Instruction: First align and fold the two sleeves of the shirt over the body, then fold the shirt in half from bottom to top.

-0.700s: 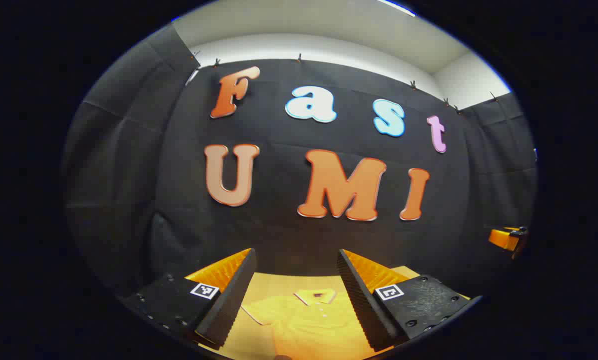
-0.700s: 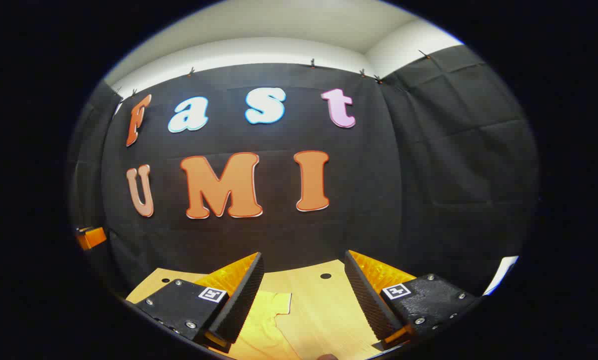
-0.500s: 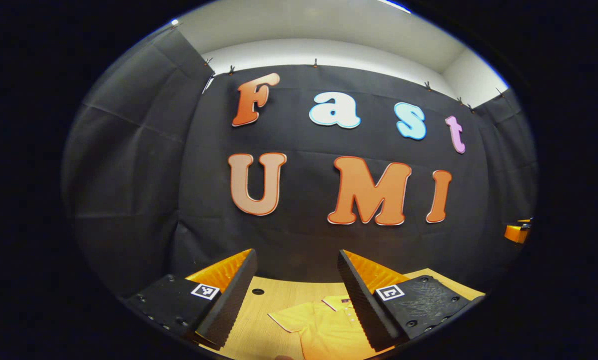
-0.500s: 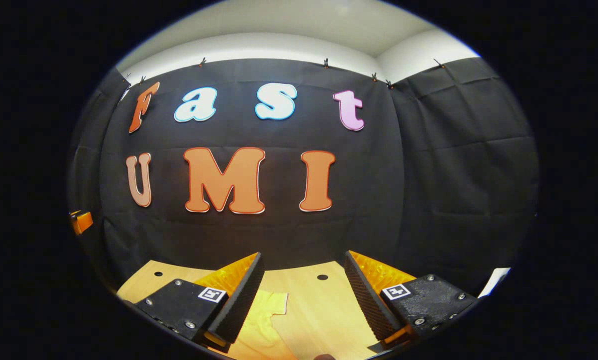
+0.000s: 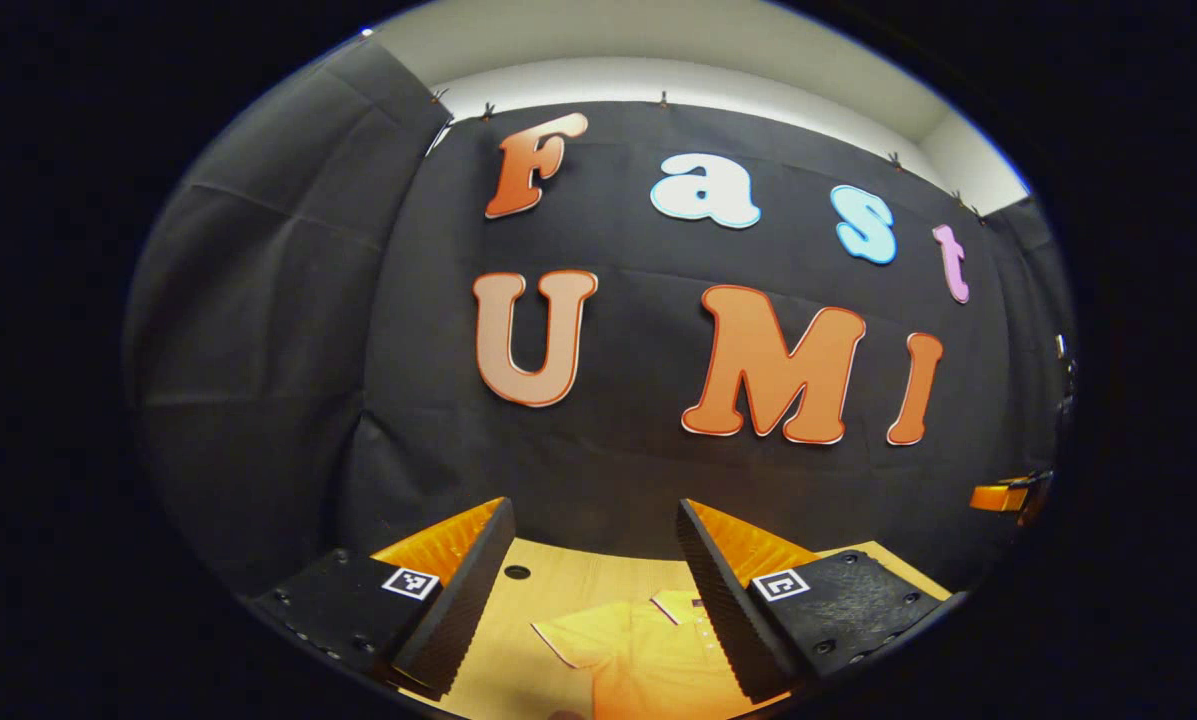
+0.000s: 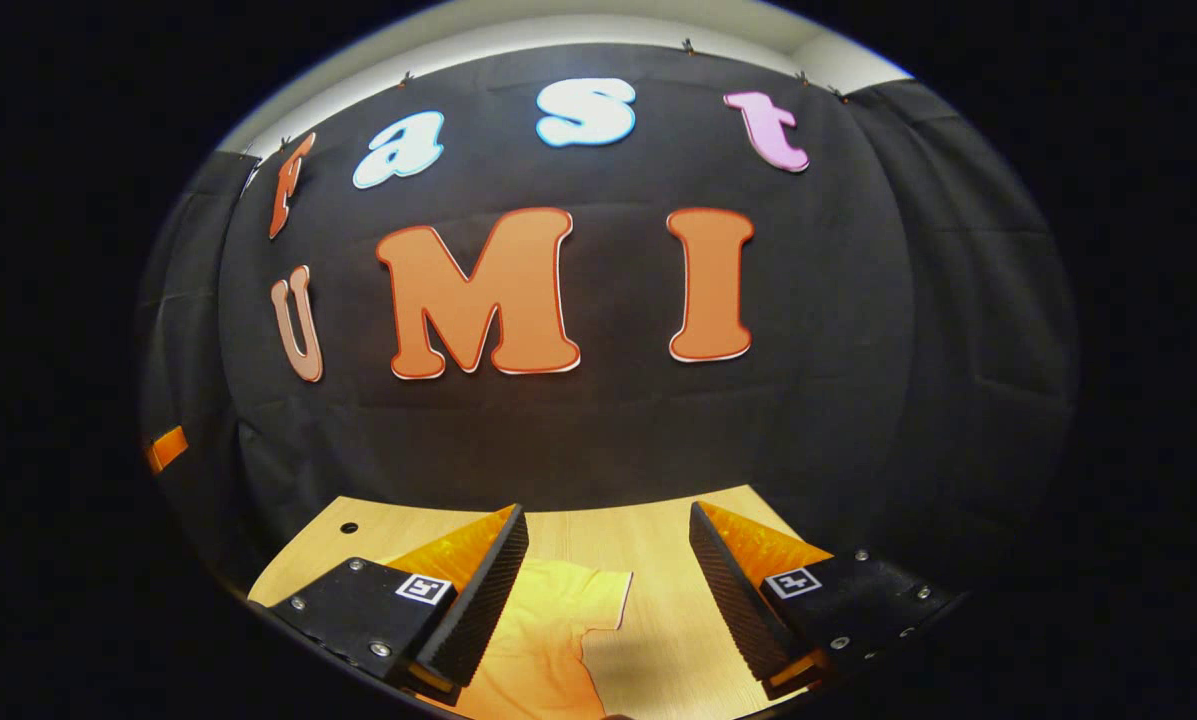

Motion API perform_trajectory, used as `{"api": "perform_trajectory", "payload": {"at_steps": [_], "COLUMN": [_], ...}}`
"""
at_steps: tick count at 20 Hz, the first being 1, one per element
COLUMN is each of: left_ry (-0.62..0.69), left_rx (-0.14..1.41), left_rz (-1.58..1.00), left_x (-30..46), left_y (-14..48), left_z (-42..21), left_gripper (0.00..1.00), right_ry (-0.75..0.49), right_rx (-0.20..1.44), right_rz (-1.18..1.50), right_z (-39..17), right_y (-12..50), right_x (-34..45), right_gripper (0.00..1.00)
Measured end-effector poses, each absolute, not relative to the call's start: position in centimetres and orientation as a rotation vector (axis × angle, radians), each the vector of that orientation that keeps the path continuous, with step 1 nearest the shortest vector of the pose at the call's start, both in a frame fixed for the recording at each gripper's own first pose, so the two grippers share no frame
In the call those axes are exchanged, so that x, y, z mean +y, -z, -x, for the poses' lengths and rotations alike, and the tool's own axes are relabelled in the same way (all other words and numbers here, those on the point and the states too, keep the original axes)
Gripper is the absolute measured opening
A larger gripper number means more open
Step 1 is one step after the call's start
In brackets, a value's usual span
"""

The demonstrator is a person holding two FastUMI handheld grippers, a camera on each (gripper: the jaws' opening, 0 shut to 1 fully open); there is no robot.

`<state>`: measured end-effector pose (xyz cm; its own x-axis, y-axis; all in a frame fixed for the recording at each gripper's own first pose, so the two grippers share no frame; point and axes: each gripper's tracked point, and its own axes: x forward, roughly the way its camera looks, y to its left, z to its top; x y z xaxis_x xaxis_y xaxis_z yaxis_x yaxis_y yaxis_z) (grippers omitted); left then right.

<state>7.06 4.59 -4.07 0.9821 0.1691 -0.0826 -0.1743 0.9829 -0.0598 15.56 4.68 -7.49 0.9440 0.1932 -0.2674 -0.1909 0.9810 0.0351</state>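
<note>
A yellow polo shirt (image 5: 638, 655) lies flat on the wooden table (image 5: 548, 585), collar toward the wall. In the left gripper view its left sleeve (image 5: 573, 638) spreads out between my fingers, and the collar (image 5: 680, 603) lies beside the right finger. My left gripper (image 5: 593, 590) is open and held above the table, holding nothing. In the right gripper view the shirt's other sleeve (image 6: 583, 595) lies just right of the left finger. My right gripper (image 6: 608, 590) is open too, above the table with nothing between its fingers.
The black cloth wall stands right behind the table's far edge. Small round holes (image 5: 517, 572) (image 6: 348, 527) mark the tabletop near its back corners. The other gripper shows as an orange bit at the edge of each view (image 5: 998, 497) (image 6: 166, 448).
Both views have shifted: the right gripper has tipped down and forward, so more table and sleeve show. The left gripper has swung left, moving the shirt to the right in its view.
</note>
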Motion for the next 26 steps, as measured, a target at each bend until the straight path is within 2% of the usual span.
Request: {"api": "perform_trajectory", "payload": {"at_steps": [1,3,8,16,22,26], "left_ry": [-0.197,-0.21,-0.122,-0.07,-0.081,-0.124], "left_rx": [0.096,0.146,0.187,0.184,0.187,0.217], "left_rz": [0.065,0.043,0.003,-0.016,0.043,0.061], "left_x": [4.8,4.9,4.8,5.3,6.3,8.2], "left_y": [5.3,7.5,9.1,9.2,10.4,11.4], "left_z": [-7.7,-9.0,-13.1,-15.4,-15.7,-15.0], "left_gripper": [0.98,0.98,0.98,0.98,0.98,0.98], "right_ry": [-0.177,-0.147,-0.067,-0.079,-0.181,-0.104], "right_rx": [0.318,0.381,0.414,0.464,0.687,0.917], "right_rz": [-0.012,-0.034,-0.018,0.033,0.006,-0.007], "right_z": [-16.7,-17.7,-17.3,-18.7,-22.1,-23.5], "right_y": [8.7,10.6,11.3,11.1,16.3,22.2], "right_x": [4.0,3.3,2.8,5.5,9.1,8.3], "right_gripper": [1.0,0.98,0.98,0.97,0.98,0.98]}}
